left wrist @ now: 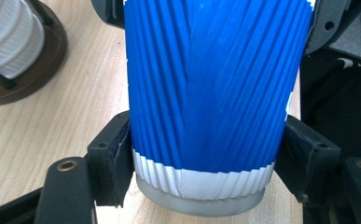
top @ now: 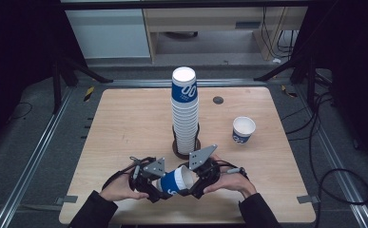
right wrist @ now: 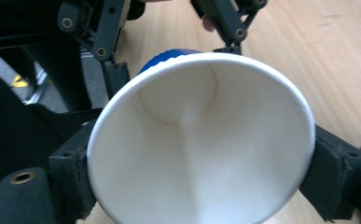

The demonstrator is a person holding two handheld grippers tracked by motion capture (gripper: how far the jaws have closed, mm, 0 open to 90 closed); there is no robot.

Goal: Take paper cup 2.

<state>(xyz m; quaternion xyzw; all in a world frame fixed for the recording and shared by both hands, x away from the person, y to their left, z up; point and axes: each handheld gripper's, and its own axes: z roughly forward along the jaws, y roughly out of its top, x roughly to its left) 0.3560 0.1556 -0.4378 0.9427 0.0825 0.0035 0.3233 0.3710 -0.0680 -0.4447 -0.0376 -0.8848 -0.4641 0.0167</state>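
A blue ribbed paper cup [top: 174, 182] with a white inside lies on its side just above the table's front edge, held between both grippers. My left gripper [top: 162, 186] is shut on its bottom end; in the left gripper view the jaws press both sides of the cup [left wrist: 211, 84] just above its white base band, with the gripper [left wrist: 204, 163] around it. My right gripper [top: 190, 178] is shut on the rim end. In the right gripper view the cup's open mouth [right wrist: 201, 154] faces the camera, squeezed slightly oval between that gripper's [right wrist: 201, 179] pads.
A tall stack of like cups [top: 185, 109] stands in a dark round holder [top: 178, 151] at the table's middle, just beyond the grippers. One single cup [top: 243, 129] stands upright to the right. A small dark disc [top: 217, 100] lies farther back.
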